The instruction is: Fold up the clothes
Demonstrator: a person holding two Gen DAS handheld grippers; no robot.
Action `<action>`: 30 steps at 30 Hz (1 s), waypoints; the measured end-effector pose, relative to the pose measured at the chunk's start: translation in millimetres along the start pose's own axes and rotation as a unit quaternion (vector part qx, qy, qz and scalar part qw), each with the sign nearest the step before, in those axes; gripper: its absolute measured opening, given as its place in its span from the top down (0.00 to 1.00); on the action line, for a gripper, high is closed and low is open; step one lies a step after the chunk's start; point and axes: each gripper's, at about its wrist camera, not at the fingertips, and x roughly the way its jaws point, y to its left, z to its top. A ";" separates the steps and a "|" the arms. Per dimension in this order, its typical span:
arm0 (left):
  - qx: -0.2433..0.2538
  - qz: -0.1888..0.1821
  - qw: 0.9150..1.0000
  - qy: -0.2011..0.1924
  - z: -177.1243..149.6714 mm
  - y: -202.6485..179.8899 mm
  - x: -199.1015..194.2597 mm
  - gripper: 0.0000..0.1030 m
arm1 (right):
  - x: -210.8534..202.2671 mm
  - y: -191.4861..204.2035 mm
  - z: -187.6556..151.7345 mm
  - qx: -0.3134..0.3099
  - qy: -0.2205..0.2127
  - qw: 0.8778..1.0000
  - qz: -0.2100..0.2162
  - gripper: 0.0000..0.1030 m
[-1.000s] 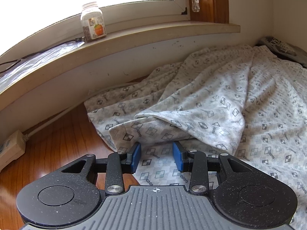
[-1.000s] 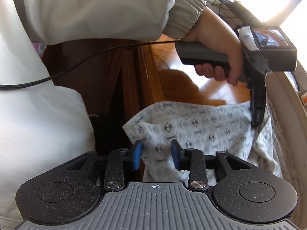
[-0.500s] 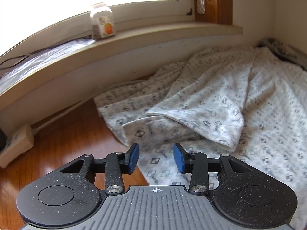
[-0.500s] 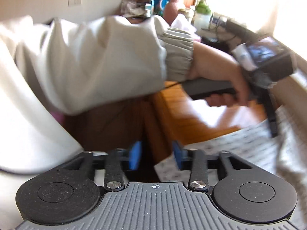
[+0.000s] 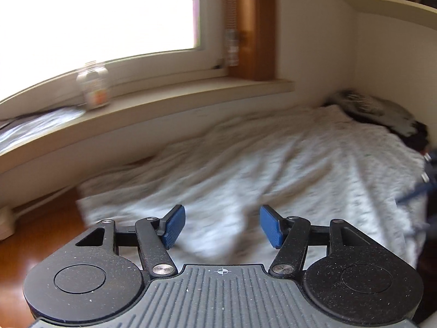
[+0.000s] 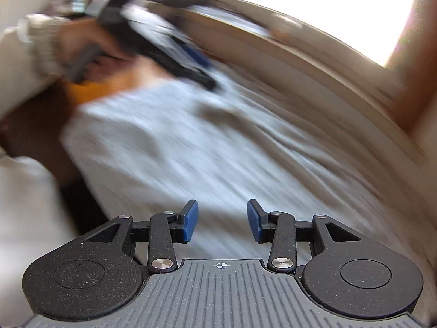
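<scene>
Left wrist view: left gripper (image 5: 221, 225) nearest, jaws just widened, blue pads apart, nothing between them. Beyond, patterned white garment (image 5: 273, 169) spread rumpled over wooden table (image 5: 35, 232), reaching wall under windowsill (image 5: 169, 101). Jar (image 5: 94, 87) on sill, blurred. Right wrist view: right gripper (image 6: 221, 221) released, jaws just parted, empty, above garment. Farther, hand (image 6: 90, 52) gripping left tool; heavy blur.

A lived-in room of a home: a bright window (image 5: 95, 11) with a wooden frame (image 5: 254, 24) and a deep sill (image 5: 169, 95) carrying 1 small labelled jar (image 5: 94, 88), a polished wooden worktop (image 5: 41, 235) spread with patterned cloth (image 5: 273, 169), and a wall shelf (image 5: 387, 5) stacked above the corner.
</scene>
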 end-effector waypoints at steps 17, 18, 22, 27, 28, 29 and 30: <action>0.033 -0.043 0.998 0.030 0.4 -52.2 74.4 0.37 | -41.9 -140.6 -163.2 0.297 -0.031 0.941 -0.158 0.53; 0.033 -0.039 0.998 0.034 -1.9 -49.1 76.0 0.37 | -42.3 -144.7 -165.1 0.302 -0.034 0.939 -0.162 0.53; 0.012 -0.047 0.998 0.043 -6.7 -32.0 81.9 0.36 | -41.5 -163.0 -172.2 0.308 -0.040 0.933 -0.181 0.54; 0.022 -0.041 0.998 0.046 -6.4 -30.7 82.3 0.36 | -40.3 -182.3 -186.3 0.320 -0.049 0.923 -0.209 0.54; 0.021 -0.042 0.998 0.046 -6.5 -30.5 82.3 0.36 | -40.4 -183.2 -187.8 0.321 -0.051 0.922 -0.209 0.54; 0.021 -0.043 0.998 0.046 -6.6 -30.2 82.3 0.36 | -39.9 -183.2 -188.4 0.318 -0.053 0.923 -0.210 0.54; 0.021 -0.043 0.998 0.046 -6.5 -30.0 82.3 0.36 | -39.9 -182.9 -189.1 0.318 -0.055 0.922 -0.212 0.54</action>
